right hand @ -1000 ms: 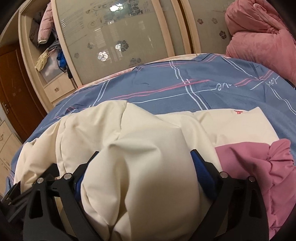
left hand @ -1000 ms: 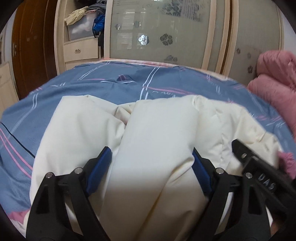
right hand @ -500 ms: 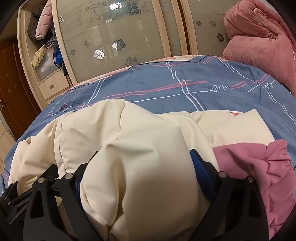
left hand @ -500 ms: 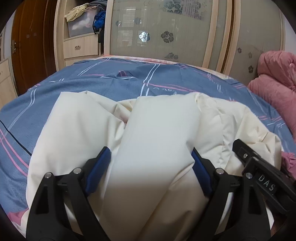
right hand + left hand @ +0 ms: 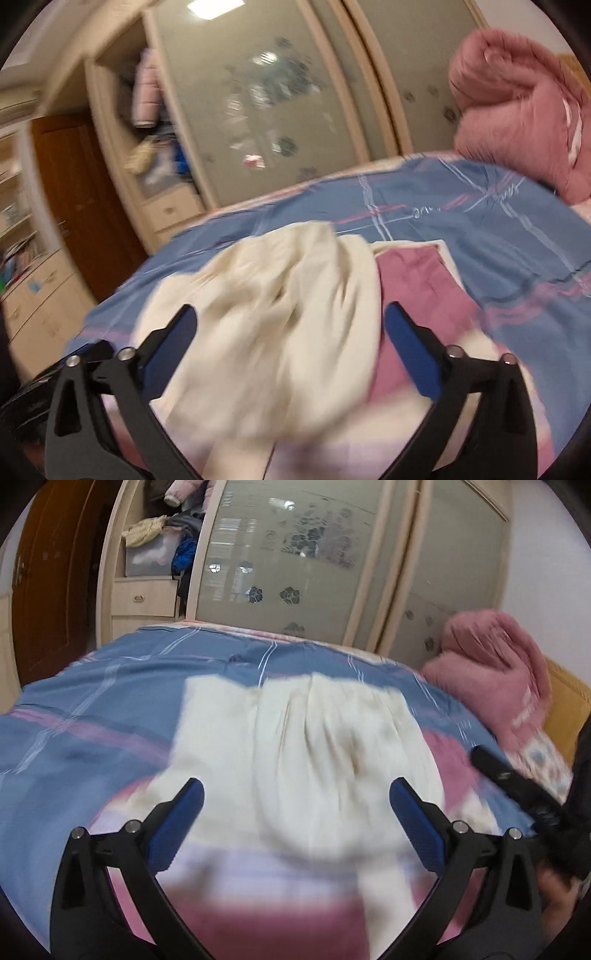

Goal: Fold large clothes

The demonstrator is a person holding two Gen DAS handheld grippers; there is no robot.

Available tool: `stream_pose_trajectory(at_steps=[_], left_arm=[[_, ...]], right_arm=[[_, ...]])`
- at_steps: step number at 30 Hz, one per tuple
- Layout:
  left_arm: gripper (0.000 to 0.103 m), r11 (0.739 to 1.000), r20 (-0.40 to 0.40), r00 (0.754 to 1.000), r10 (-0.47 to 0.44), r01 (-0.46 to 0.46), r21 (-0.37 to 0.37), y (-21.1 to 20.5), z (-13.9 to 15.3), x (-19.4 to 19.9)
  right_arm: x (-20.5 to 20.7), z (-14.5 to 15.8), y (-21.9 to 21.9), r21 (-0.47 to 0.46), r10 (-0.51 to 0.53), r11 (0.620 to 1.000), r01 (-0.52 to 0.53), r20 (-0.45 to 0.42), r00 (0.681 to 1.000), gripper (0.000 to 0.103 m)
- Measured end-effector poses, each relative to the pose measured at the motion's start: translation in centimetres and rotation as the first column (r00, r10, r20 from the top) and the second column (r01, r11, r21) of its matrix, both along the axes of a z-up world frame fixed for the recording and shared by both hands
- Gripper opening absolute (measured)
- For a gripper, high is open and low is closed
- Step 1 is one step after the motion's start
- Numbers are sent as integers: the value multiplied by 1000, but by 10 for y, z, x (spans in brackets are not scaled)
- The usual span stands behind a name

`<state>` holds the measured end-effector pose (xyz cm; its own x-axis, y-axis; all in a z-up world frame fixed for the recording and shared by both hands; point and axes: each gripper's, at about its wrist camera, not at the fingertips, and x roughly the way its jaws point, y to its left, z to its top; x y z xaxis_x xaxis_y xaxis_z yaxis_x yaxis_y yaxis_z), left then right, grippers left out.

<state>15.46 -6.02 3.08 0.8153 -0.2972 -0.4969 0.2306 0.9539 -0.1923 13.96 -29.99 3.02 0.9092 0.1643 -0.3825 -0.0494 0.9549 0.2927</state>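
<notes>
A blue bedspread with pink and white stripes covers the bed, its far edge just before the wardrobe. The wardrobe's frosted sliding doors carry dark flower marks. Left of the doors an open shelf holds a heap of clothes and a pale box, with drawers below it. A brown wooden door stands further left. A bulky pink quilt is piled at the right side of the bed. White cupboards line the left edge of the right view.
</notes>
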Motion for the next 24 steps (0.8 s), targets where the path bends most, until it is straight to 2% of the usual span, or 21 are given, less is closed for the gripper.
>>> stream_pose_trajectory(at_steps=[3,5,8,14,24], left_arm=[[101,998,55,998,-27,24,56,15,0,-66],[101,993,80,996,-36,27,114,22,-2,-108],[101,991,77,996,-38,28,132,34,-6,-151],[101,996,18,999,-40,38,79,55,-14,-209],[101,994,30,999,-43,40,101,67,-20,-266]], right_arm=[[-83,-1,9,-54,28,998,-27,15,1000,102],[-136,-5,13,-111,5,994,-1,35,999,102],[-188,-13,18,-170,-16,985,21,32,999,102],[-245,-22,21,-142,4,990,0,21,1000,102],[-302,-20,48,-176,16,984,-4,69,997,102]])
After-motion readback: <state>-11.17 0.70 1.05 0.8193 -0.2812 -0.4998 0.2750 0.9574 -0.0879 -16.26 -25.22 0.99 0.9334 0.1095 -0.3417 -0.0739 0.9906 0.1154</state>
